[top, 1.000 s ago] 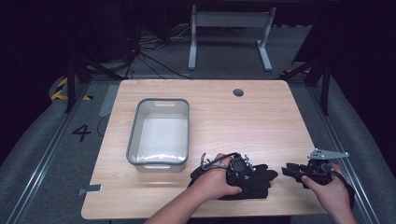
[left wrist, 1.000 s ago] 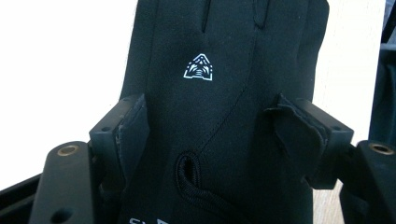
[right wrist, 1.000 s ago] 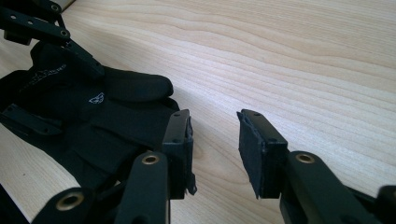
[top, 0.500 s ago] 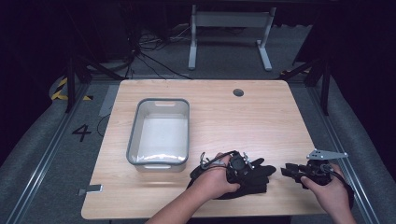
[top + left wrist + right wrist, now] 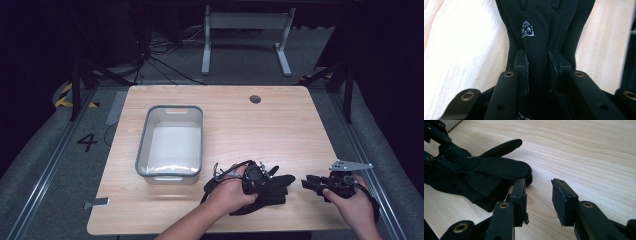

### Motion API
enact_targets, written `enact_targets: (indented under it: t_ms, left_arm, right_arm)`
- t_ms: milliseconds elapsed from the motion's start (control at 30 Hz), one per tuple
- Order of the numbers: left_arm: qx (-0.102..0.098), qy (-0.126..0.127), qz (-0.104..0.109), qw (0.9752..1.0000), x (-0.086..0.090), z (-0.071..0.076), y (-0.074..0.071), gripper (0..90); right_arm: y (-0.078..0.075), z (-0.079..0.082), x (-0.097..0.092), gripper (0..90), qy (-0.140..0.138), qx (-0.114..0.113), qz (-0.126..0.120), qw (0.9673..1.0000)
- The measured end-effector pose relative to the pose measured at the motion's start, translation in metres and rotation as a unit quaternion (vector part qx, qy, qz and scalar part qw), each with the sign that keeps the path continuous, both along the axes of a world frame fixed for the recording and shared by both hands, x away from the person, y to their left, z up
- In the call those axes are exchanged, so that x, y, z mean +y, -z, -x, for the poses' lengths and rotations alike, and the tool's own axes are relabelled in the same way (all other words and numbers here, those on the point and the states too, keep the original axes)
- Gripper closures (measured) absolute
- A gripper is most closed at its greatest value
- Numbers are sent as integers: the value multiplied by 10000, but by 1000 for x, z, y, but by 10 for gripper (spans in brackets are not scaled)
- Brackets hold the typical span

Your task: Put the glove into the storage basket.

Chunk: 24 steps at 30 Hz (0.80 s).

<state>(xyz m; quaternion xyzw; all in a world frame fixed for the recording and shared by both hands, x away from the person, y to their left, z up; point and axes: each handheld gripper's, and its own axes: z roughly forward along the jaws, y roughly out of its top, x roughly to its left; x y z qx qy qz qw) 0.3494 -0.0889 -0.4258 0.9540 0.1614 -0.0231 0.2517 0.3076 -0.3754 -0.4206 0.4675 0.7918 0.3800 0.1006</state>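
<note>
The black glove (image 5: 270, 187) lies flat on the wooden table (image 5: 280, 125), close to the near edge. The left gripper (image 5: 537, 72) has just been closing and now pinches a fold of the glove between its pads. Just right of the glove, the right gripper (image 5: 539, 202) rests with its jaws open and nothing between them. Left of the glove and farther back sits a grey bin (image 5: 172, 142). Nothing blocks the way between glove and bin.

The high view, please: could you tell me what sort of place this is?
Probably a lab recording station: a wooden table with a cable port, floor rails beside a painted number 4, and loose cables in a darkened room.
</note>
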Motion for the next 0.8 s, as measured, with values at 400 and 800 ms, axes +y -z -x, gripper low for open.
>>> enact_targets:
  t_ms: [400, 800]
  left_arm:
    - [180, -300, 308, 9989, 20, -2, -34, 716]
    - [173, -541, 688, 9960, 41, -5, -68, 716]
  right_arm:
    - [5, 0, 1, 643, -13, 63, 38, 10000]
    - [6, -1, 5, 643, -48, 85, 30, 9999]
